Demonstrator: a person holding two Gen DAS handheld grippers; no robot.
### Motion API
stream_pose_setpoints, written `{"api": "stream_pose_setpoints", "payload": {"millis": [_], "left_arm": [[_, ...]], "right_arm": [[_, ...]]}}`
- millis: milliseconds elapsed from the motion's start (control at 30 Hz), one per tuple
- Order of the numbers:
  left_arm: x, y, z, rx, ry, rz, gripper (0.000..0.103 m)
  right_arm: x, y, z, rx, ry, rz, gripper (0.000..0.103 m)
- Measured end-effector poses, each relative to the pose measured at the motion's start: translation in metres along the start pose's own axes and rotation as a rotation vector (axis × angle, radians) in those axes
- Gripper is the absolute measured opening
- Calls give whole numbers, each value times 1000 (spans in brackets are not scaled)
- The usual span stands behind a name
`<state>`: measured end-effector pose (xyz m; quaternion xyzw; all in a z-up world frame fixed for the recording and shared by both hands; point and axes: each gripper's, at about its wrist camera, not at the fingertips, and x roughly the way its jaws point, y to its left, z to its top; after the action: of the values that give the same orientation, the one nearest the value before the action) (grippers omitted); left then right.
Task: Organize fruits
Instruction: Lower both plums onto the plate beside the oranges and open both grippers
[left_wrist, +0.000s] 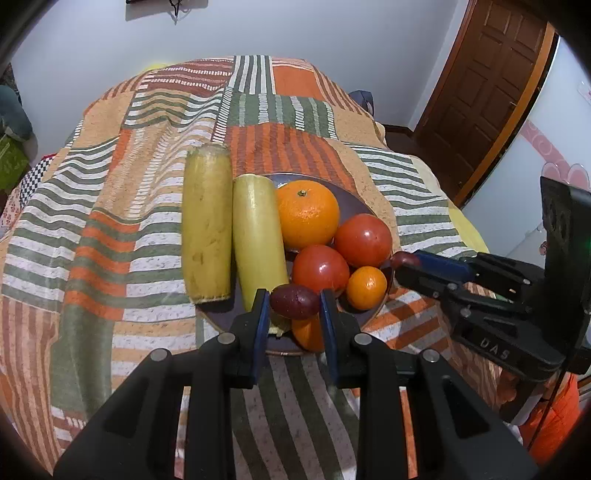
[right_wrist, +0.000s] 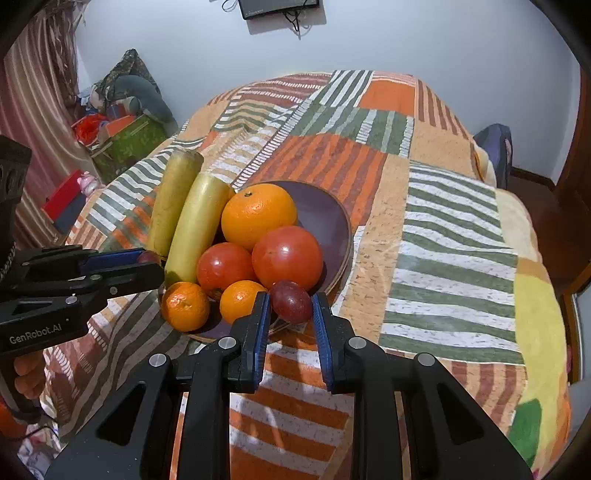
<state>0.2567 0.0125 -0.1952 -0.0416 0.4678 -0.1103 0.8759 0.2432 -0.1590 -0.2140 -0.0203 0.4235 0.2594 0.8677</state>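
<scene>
A dark plate (left_wrist: 354, 201) (right_wrist: 325, 218) on the patterned blanket holds a large orange (left_wrist: 307, 214) (right_wrist: 258, 216), two tomatoes (left_wrist: 363, 240) (right_wrist: 287, 257), small mandarins (left_wrist: 366, 287) (right_wrist: 185, 306) and two yellow-green gourds (left_wrist: 207, 221) (right_wrist: 197, 229). My left gripper (left_wrist: 294, 302) is shut on a dark purple fruit (left_wrist: 294, 301) at the plate's near edge; it shows in the right wrist view (right_wrist: 149, 258). My right gripper (right_wrist: 290, 301) is shut on another purple fruit (right_wrist: 290, 301) at the plate's right edge; it shows in the left wrist view (left_wrist: 404, 260).
The blanket (left_wrist: 110, 240) (right_wrist: 443, 240) covers the whole bed. A wooden door (left_wrist: 487, 81) stands at the right. Boxes and clutter (right_wrist: 118, 136) lie on the floor at the left of the bed. White walls stand behind.
</scene>
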Motion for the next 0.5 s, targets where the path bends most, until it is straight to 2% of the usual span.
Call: {"api": "stream_pose_setpoints", "payload": {"millis": [333, 500], "left_arm": [[18, -5, 3, 3, 9, -21, 27], [19, -8, 2, 22, 6, -16, 31]], "right_arm": [[6, -5, -5, 17, 12, 18, 22], [7, -4, -5, 16, 4, 13, 22]]}}
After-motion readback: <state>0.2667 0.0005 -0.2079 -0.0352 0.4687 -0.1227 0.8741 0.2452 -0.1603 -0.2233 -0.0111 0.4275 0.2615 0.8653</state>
